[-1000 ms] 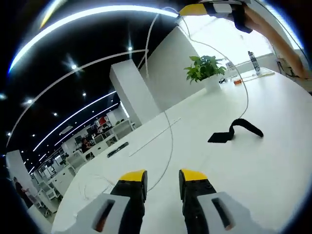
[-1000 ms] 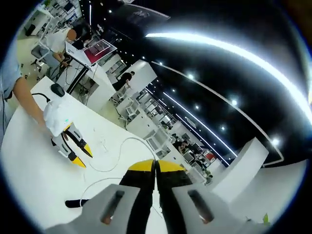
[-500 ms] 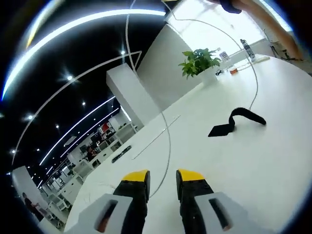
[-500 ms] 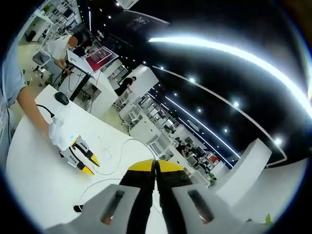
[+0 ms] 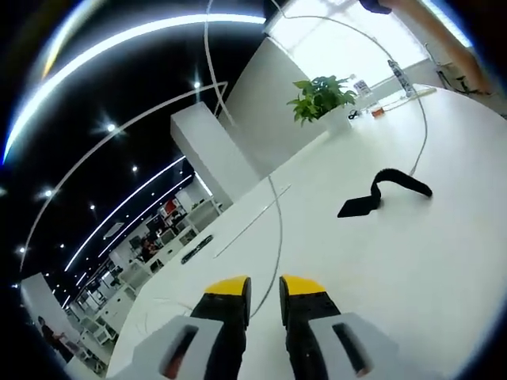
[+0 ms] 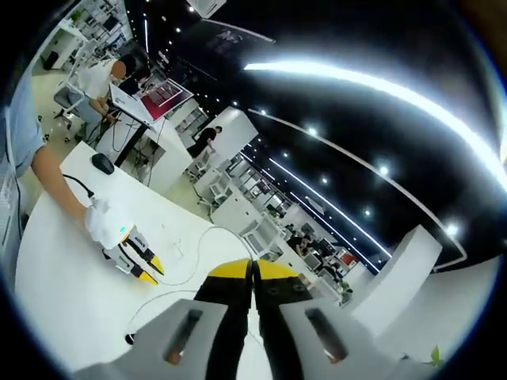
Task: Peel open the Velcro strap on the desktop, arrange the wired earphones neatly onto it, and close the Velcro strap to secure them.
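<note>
- A black strap lies on the white table, ahead and to the right of the left gripper; one end is flat, the other curls upward.
- A thin white earphone cable runs up from between the left gripper's yellow-tipped jaws, loops high, and drops beside the strap.
- The left jaws have drawn closer than half a second ago, leaving a narrow gap around the cable; whether they pinch it cannot be told.
- The right gripper has its jaws pressed together on the cable, as before.
- In the right gripper view, the left gripper sits further down-left than earlier, held by a gloved hand.
- A potted plant stands far ahead.
</note>
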### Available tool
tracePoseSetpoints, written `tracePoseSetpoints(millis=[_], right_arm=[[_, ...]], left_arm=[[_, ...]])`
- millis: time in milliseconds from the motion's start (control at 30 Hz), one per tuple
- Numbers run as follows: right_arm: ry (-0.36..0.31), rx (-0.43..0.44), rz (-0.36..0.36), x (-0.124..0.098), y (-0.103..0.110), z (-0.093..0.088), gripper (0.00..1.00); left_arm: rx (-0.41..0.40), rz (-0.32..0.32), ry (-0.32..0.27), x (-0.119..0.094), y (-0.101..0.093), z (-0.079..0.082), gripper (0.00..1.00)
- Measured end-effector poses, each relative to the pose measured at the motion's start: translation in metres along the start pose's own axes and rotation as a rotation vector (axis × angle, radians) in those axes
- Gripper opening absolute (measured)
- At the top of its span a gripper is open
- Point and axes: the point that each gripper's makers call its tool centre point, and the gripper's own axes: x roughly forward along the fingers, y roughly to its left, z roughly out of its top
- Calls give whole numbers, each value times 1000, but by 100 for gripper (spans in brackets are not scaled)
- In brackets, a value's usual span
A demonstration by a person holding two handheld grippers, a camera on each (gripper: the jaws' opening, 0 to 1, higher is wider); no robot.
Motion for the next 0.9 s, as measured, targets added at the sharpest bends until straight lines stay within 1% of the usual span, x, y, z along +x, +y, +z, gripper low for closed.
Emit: tracePoseSetpoints(millis=[167, 433, 600, 900], right_arm=[[11, 3, 2, 0, 1, -2, 3], [11, 12, -17, -3, -4, 0, 3], [14, 10, -33, -3, -5, -2, 3], [32, 18, -61, -4, -10, -6, 3]], left_arm=[[14, -1, 0, -1, -1, 0, 15], [36, 19, 10, -2, 4, -2, 12], [88, 42, 15, -3, 7, -2, 11], [126, 59, 23, -5, 10, -3, 8]])
